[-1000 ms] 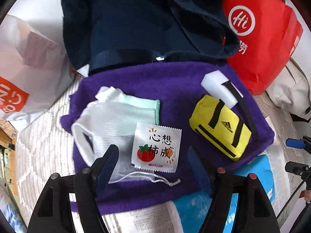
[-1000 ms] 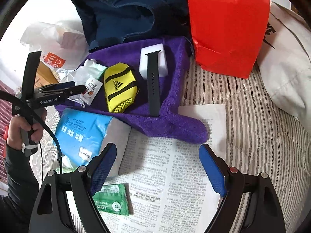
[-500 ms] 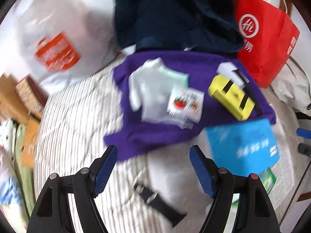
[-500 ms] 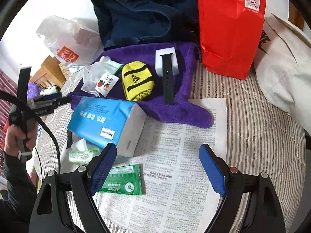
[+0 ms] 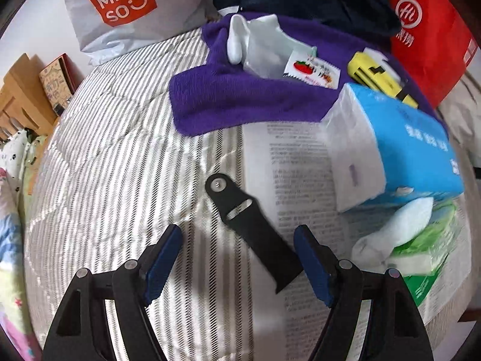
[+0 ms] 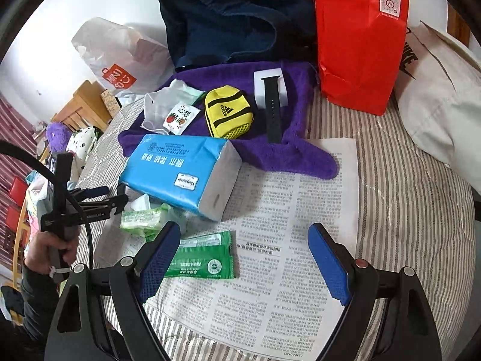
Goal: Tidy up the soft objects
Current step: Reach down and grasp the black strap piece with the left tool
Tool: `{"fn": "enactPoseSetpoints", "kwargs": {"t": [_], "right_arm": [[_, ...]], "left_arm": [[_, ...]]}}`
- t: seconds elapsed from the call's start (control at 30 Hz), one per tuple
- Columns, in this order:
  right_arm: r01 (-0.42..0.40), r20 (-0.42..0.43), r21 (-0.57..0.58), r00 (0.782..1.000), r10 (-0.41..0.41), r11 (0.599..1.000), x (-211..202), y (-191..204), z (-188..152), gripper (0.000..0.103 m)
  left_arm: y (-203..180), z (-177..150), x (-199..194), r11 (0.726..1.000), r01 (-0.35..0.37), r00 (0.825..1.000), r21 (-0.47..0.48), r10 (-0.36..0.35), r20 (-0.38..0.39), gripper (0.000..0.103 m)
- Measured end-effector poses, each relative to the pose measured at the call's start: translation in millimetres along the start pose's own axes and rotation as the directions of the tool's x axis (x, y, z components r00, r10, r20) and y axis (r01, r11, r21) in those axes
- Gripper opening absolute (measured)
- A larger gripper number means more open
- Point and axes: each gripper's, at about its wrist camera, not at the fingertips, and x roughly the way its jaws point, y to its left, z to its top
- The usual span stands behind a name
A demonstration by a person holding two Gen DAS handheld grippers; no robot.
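Observation:
My left gripper [image 5: 239, 240] is open and points down at the striped bedding. A short black strap piece [image 5: 249, 222] lies loose between its fingers, with its near end close to the right finger. A purple towel [image 5: 240, 102] beyond it carries a white sock [image 5: 258, 48], a tomato sachet [image 5: 312, 69] and a yellow pouch [image 5: 378, 78]. A blue tissue pack [image 5: 399, 150] lies to the right. My right gripper [image 6: 243, 237] is open over the newspaper [image 6: 300, 240], with a green sachet [image 6: 204, 261] by its left finger. The left gripper [image 6: 117, 198] also shows at the left of the right wrist view.
A second black strap [image 6: 272, 105] rests on a white box on the towel [image 6: 294, 150]. Behind stand a red bag [image 6: 360, 39], a navy garment [image 6: 234, 21], a white shopping bag [image 5: 120, 9] and a cream bag [image 6: 436, 96]. Another white sock [image 5: 393, 231] and a green tissue pack [image 5: 427, 255] lie beside the blue pack.
The left gripper swung away from the purple towel toward the near left; the black strap piece now lies between its fingers. The right gripper drew back slightly, bringing the green sachet fully into view.

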Motion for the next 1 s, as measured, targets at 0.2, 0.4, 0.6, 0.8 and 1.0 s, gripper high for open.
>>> {"fn": "enactPoseSetpoints", "kwargs": {"t": [0.2, 0.4, 0.6, 0.8, 1.0], "right_arm": [[0.001, -0.019, 0.012, 1.000, -0.001, 1.000, 2, -6, -8, 0.086], [0.006, -0.036, 0.027, 0.999, -0.005, 1.000, 7, -12, -10, 0.086], [0.004, -0.052, 0.022, 0.999, -0.003, 1.000, 13, -11, -8, 0.086], [-0.001, -0.069, 0.007, 0.998, 0.001, 1.000, 20, -6, -7, 0.086], [0.000, -0.089, -0.012, 0.996, -0.001, 1.000, 26, 2, -10, 0.086]], "left_arm": [[-7, 9, 2, 0.998, 0.027, 0.999, 0.063, -0.029, 0.039, 0.040], [-11, 31, 11, 0.992, 0.046, 0.998, 0.114, -0.050, 0.034, 0.027], [-14, 13, 1, 0.991, 0.057, 0.998, 0.122, -0.060, 0.019, 0.036], [-12, -8, -6, 0.994, 0.046, 0.999, 0.097, -0.048, 0.021, 0.056], [-3, -6, -7, 0.995, 0.071, 0.993, 0.075, -0.077, 0.088, 0.023]]}}
